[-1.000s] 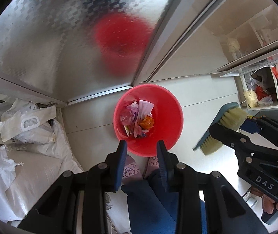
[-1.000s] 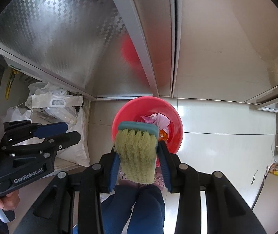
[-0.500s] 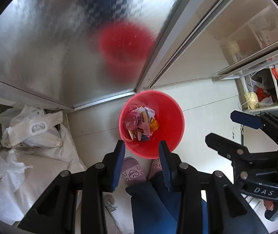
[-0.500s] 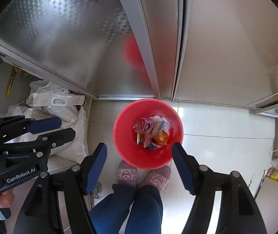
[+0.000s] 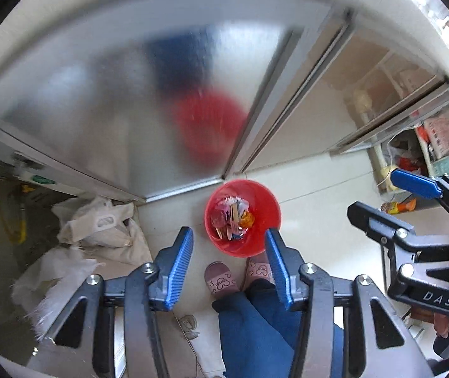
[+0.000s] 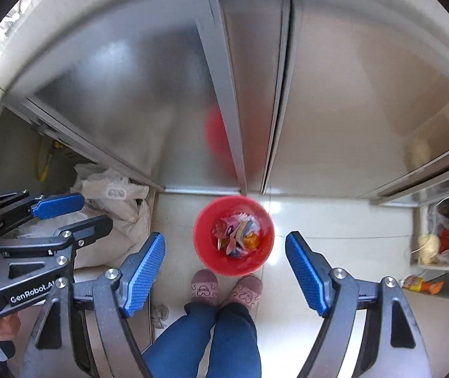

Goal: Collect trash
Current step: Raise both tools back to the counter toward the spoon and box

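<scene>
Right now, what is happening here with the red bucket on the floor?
A person stands over a red bucket on the tiled floor, slippers right at its rim, a gripper in each hand. The bucket already holds colourful wrappers. The left gripper and right gripper are both open and empty; their jaws have just been opening. An orange packet lies on the floor near a shelf.

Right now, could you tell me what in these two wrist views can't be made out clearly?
- Trash inside the red bucket: too small in both views to name single pieces.
- Shelf contents, right wrist view: cut off by the edge.
- Frosted door panel, left wrist view: only blurred red and blue reflections.
- Small orange packet on the floor: label unreadable.
</scene>
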